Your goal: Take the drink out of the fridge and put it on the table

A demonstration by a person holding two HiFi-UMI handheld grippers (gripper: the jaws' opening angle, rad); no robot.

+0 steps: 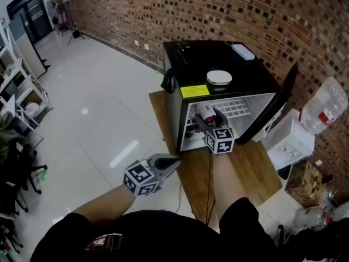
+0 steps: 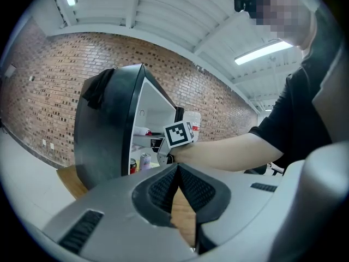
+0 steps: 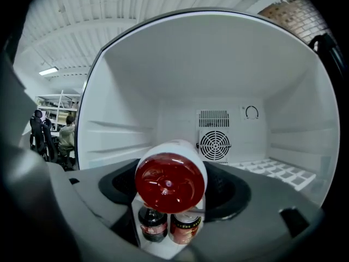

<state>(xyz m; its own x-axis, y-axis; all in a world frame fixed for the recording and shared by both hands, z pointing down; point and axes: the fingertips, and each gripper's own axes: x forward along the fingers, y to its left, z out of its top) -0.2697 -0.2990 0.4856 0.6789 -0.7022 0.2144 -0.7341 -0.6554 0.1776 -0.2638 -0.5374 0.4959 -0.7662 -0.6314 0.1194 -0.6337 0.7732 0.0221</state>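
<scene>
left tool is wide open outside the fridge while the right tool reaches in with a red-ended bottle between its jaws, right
No: the left tool is shut, jaws together, as the left gripper view shows. The rest stands: it is outside the fridge, and the right tool reaches in with the red-ended bottle between its jaws.

We see a brick wall [image 1: 218, 10] rising behind a glossy tiled floor [image 1: 98, 108]. At the right, a clear water jug [image 1: 323, 112] sits neck-down on a white dispenser [image 1: 289, 141]. A tripod [image 1: 73, 26] stands far off by the wall, and white shelves [image 1: 22, 91] line the left edge.
</scene>
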